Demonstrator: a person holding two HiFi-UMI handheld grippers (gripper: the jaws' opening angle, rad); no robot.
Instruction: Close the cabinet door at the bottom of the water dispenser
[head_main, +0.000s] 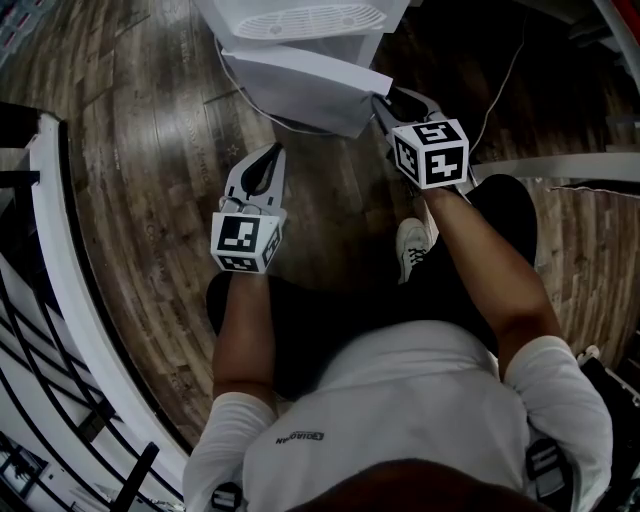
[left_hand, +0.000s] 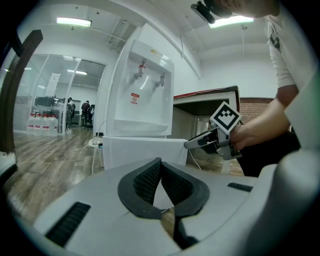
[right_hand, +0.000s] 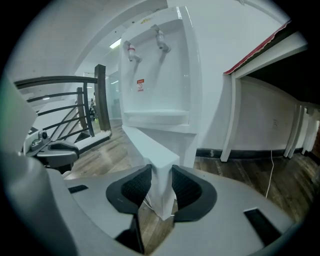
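The right gripper (right_hand: 158, 172), at the lower centre of its own view, has its jaws closed partway onto the free edge of the cabinet door (right_hand: 150, 150), with the black ribbed pads on either face of the panel. The door is a plain white flat slab, swung out from the base of the water dispenser (right_hand: 160, 75). In the head view it angles across the upper centre (head_main: 300, 85) over the wood floor (head_main: 140, 150). The left gripper (head_main: 265, 160), left of centre, is closed and empty.
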